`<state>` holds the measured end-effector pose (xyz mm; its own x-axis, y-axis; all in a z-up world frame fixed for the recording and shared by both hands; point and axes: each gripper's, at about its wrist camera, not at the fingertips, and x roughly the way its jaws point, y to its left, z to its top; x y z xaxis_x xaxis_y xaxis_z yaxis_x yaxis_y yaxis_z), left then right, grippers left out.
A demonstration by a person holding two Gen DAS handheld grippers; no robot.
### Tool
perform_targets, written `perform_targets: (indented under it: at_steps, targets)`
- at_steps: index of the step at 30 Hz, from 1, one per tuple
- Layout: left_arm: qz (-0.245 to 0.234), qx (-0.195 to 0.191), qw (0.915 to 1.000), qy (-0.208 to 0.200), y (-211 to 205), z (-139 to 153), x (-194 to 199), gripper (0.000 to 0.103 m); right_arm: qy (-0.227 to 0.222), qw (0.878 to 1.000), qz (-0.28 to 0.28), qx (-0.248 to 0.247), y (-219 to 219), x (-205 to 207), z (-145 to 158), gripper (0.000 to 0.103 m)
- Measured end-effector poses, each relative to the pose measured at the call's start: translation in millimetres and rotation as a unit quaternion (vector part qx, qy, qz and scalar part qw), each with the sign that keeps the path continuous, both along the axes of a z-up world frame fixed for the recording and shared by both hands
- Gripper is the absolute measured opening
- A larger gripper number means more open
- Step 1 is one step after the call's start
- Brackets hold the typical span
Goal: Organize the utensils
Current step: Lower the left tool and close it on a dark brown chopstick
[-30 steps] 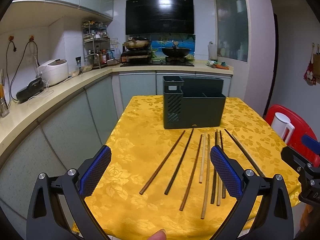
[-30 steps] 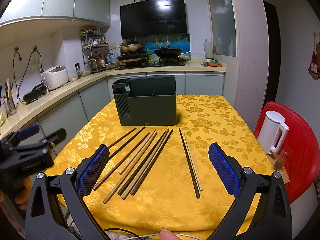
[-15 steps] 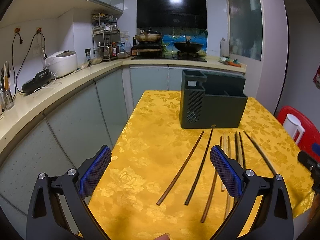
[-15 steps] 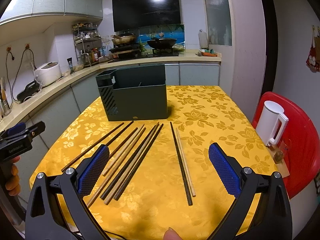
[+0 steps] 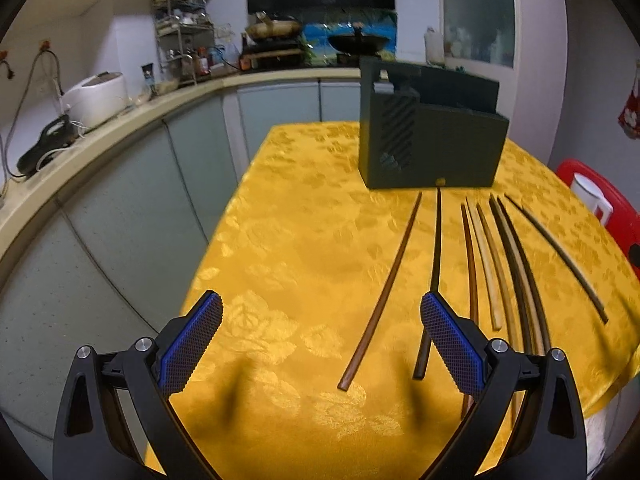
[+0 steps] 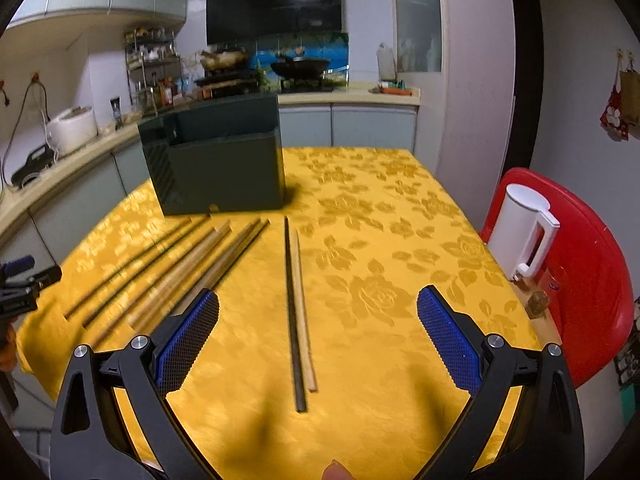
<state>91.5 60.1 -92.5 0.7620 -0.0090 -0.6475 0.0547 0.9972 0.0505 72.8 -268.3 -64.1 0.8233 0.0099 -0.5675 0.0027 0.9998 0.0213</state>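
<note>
Both grippers, left (image 5: 320,336) and right (image 6: 318,336), hang spread and empty over chopsticks (image 6: 294,308) (loose rows) fronting the holder (image 6: 218,168) mid-table (image 6: 380,240).

Glossy yellow brocade tablecloth (image 6: 372,240), smooth wooden chopsticks (image 6: 298,300), matt dark plastic utensil holder (image 6: 224,168).

The desk (image 6: 400,208) wears a golden-yellow cloth woven with a paler flower-and-leaf pattern. On it the utensil holder (image 6: 224,168) is dark green, its narrow end ribbed with diagonal slats. The chopsticks (image 5: 486,264) run from near-black through brown to pale tan. Both the left gripper (image 5: 320,340) and the right gripper (image 6: 318,340) are black, with blue cross-hatched pads (image 6: 188,344). At three o'clock, a white kettle (image 6: 520,236) sits on a red chair (image 6: 592,280).
</note>
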Motion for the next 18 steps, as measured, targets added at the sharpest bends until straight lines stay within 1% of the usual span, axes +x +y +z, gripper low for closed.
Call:
perform_targets:
  at_steps: [5, 9, 10, 11, 12, 13, 14, 16, 18]
  targets:
    - [-0.018, 0.017, 0.9996, 0.017, -1.6, -18.8, 6.2, 0.096, 0.03, 0.999, 0.02, -0.009, -10.0, 0.1, -23.0, 0.096]
    - [-0.023, 0.016, 0.9992, 0.028, 0.2, -26.9, 10.1, 0.095, 0.039, 0.999, 0.014, -0.012, -18.9, 0.0, -31.3, 0.096]
    - [-0.025, 0.013, 0.9991, 0.03, 0.4, -28.5, 10.9, 0.095, 0.038, 0.999, 0.012, -0.01, -21.0, 0.4, -32.8, 0.09]
    - [-0.028, 0.01, 0.999, 0.033, 0.1, -30.5, 11.7, 0.094, 0.04, 0.999, 0.014, -0.005, -22.8, 1.2, -34.1, 0.087]
    - [-0.031, 0.009, 0.9988, 0.035, -0.5, -31.3, 11.5, 0.09, 0.042, 0.999, 0.018, 0.002, -24.4, 2.1, -35.5, 0.086]
    - [-0.036, 0.011, 0.9985, 0.039, -2.0, -33.2, 12.2, 0.084, 0.043, 0.999, 0.018, 0.005, -24.9, 2.8, -37.0, 0.082]
    - [-0.039, 0.014, 0.9983, 0.041, -3.3, -35.0, 12.5, 0.082, 0.046, 0.999, 0.02, 0.008, -25.0, 3.8, -39.3, 0.079]
    - [-0.045, 0.023, 0.9976, 0.048, -7.3, -39.3, 14.1, 0.07, 0.053, 0.998, 0.024, 0.011, -24.9, 6.2, -42.0, 0.074]
    - [-0.051, 0.023, 0.9969, 0.055, -8.8, -42.9, 15.4, 0.063, 0.059, 0.998, 0.031, 0.014, -23.7, 7.9, -44.3, 0.07]
